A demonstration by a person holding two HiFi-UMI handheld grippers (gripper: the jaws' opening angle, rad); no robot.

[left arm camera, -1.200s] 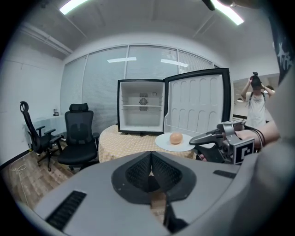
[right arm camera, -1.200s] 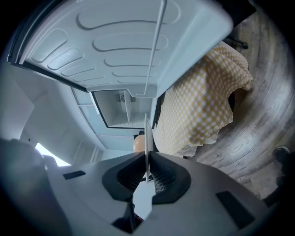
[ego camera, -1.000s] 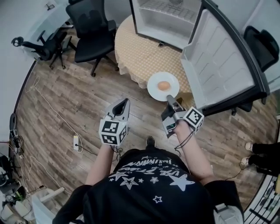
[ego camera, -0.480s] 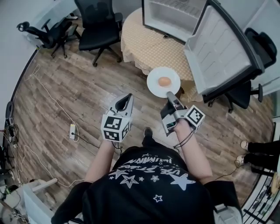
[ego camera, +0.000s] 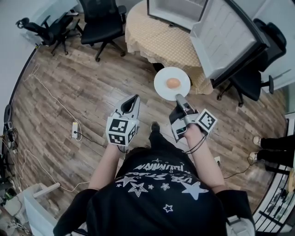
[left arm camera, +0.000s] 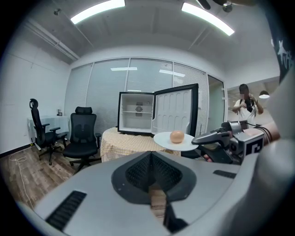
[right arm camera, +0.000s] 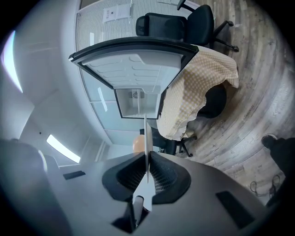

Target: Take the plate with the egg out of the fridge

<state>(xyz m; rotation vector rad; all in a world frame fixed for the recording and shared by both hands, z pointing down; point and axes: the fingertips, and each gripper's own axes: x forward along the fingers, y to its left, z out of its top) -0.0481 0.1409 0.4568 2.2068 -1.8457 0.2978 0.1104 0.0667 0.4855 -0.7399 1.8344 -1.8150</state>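
R gripper (ego camera: 179,97): jaws pinching near rim of plate (ego camera: 161,86); in right gripper view plate (right arm camera: 146,138) runs edge-on between jaws. Plate level, egg (ego camera: 173,83) at centre. Plate outside fridge (ego camera: 182,10), held in air by near edge of table (ego camera: 156,44), above wood floor (ego camera: 87,92). Fridge on table, door (ego camera: 226,39) open; shelves seen look bare. L gripper (ego camera: 135,97): jaws pressed together, nothing between, beside R gripper, apart from plate. Office chairs (ego camera: 102,23) left of table.
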